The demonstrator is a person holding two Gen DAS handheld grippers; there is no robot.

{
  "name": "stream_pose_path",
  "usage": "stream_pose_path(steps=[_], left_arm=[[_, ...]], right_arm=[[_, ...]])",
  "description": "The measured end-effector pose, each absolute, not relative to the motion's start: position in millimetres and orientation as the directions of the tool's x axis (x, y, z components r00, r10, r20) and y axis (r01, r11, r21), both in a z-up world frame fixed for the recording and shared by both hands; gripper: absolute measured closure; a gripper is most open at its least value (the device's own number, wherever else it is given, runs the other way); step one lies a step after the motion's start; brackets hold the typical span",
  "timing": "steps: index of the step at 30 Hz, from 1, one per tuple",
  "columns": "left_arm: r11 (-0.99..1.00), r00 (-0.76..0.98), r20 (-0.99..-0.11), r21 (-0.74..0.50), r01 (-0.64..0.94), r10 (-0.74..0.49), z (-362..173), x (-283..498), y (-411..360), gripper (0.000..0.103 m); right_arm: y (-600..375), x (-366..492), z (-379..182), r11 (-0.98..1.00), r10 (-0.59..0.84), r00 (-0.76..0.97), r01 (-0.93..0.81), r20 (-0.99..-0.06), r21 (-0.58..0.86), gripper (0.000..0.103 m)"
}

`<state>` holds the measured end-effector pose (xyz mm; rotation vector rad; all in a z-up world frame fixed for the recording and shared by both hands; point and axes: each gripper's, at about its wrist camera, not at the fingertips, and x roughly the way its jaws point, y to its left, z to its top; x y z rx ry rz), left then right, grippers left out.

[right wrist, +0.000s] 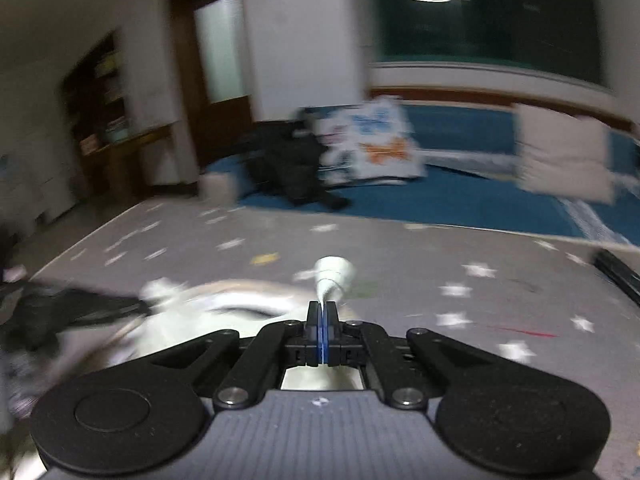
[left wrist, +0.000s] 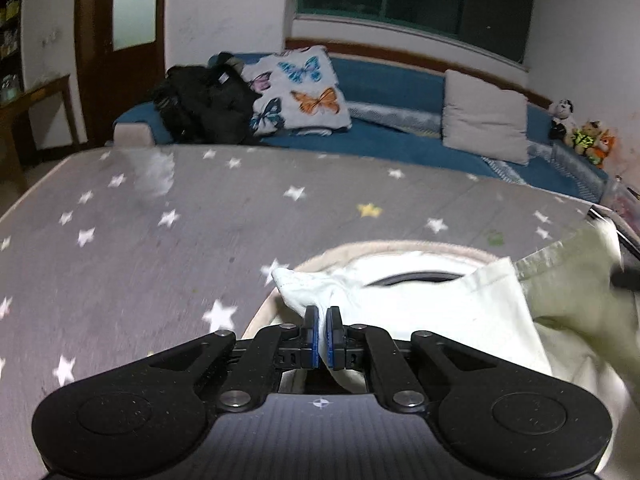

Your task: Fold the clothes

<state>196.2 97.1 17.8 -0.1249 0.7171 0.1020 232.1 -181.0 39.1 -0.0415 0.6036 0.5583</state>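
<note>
A cream-white garment (left wrist: 432, 304) with a beige collar band lies bunched on the grey star-patterned cloth (left wrist: 160, 248). My left gripper (left wrist: 322, 316) is shut on a bunched corner of the garment, and the fabric runs out to the right from its blue pads. In the blurred right wrist view my right gripper (right wrist: 322, 310) is shut on another corner of the same garment (right wrist: 332, 276), which sticks up past the fingertips. The rest of the garment (right wrist: 208, 312) spreads to the left there, next to the dark shape of the left gripper (right wrist: 72, 312).
Behind the starry surface stands a blue sofa (left wrist: 392, 88) with a butterfly pillow (left wrist: 300, 92), a grey cushion (left wrist: 484, 116), a black bag (left wrist: 204, 100) and plush toys (left wrist: 584, 132). A wooden door (left wrist: 120, 40) and shelf are at the left.
</note>
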Motion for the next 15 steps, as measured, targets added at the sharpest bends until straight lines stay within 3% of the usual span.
stream_pose_path(steps=[7,15], left_arm=[[0.985,0.745,-0.665,-0.087,-0.146,0.052,14.3,191.2,104.2,0.099],[0.984,0.738,-0.673,-0.092,-0.152,0.051,8.3,191.3,105.4,0.098]], right_arm=[[-135.0,178.8,24.5,0.658,0.618,0.457,-0.746,-0.639,0.104,0.094],[-167.4,217.8,25.5,0.74,0.538,0.513,-0.668,-0.669,0.083,0.091]])
